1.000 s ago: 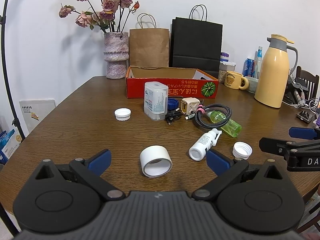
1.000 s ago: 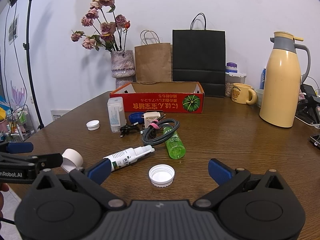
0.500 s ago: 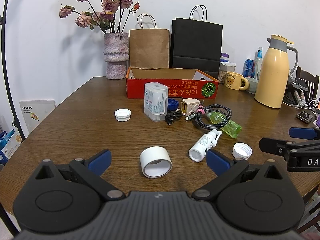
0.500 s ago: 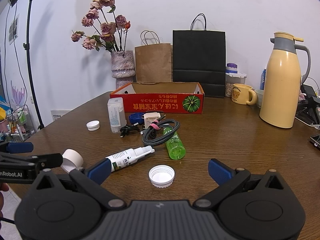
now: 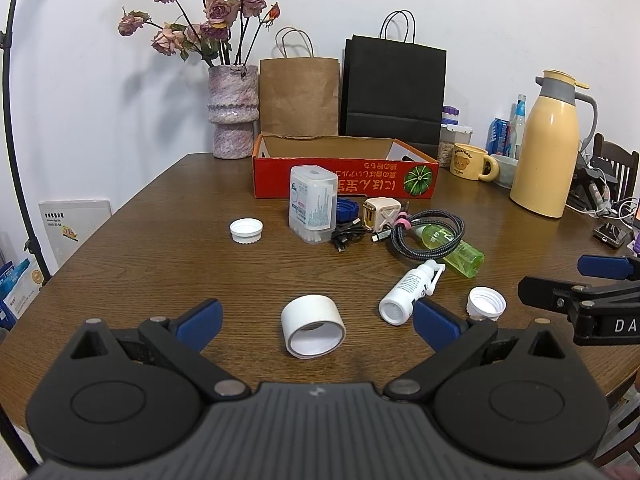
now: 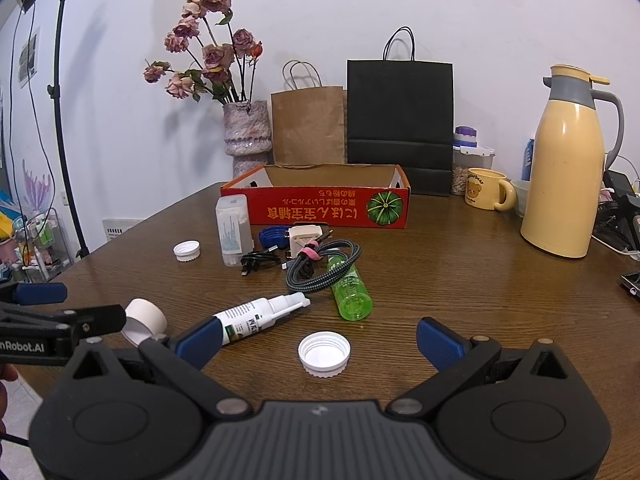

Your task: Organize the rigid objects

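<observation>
White tape roll (image 5: 313,326) lay dead ahead of the left gripper (image 5: 316,318), centred between its spread jaws, nothing gripped. It sat on its side near the front edge of the surface (image 5: 160,264), bore axis pointing roughly back at the camera, slightly off to one side. A straight push forward would likely bracket it across the curved wall; it could roll, judging by that pose.

Right gripper (image 6: 318,340) was also released and empty. White cap (image 6: 324,353) sat centred between its jaws, open side up, also near the front edge. No long axis there, so approach angle should not matter.

Spray bottle (image 6: 260,314) lay between the two grippers, nozzle pointing toward the far right, base toward the left gripper. Its base end was just beside the right gripper's left finger (image 6: 200,339), so that finger could clip it on a close.

Red box (image 6: 320,204) stood well apart, toward the far edge, probably the drop target. Nearer pairing: left for roll, right for cap.
</observation>
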{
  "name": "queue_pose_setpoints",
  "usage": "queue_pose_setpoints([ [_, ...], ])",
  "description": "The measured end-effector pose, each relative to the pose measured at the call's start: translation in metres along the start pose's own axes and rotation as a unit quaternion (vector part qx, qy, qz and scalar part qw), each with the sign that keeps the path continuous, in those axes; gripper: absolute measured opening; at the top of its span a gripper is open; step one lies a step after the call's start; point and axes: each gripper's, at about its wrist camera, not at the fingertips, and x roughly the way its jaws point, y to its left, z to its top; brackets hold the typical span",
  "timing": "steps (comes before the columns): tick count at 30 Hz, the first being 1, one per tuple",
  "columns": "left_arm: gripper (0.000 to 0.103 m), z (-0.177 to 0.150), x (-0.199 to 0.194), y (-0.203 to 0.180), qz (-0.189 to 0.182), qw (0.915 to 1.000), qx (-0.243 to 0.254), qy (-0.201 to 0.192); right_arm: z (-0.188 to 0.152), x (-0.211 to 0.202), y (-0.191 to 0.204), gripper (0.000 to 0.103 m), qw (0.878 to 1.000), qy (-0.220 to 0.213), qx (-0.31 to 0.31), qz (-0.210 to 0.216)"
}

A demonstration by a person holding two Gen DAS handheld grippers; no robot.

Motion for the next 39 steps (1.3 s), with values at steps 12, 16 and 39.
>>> queue_pose_setpoints([
  [12,0.103,0.0,0.004,0.003,-0.008,0.9999,-0.006,0.001,0.0,0.01,0.0,0.103,1.0,0.007,-0.005,0.005],
  [16,0.103,0.0,0.005,0.003,-0.014,0.9999,-0.004,-0.006,-0.002,0.014,0.0,0.103,1.0,0.011,-0.006,0.005],
  [39,0.088,-0.005,0.067,0.003,0.04,0.9973,-0.014,0.06,-0.012,0.047,-0.008,0.103,0.999,0.052,0.003,0.004],
])
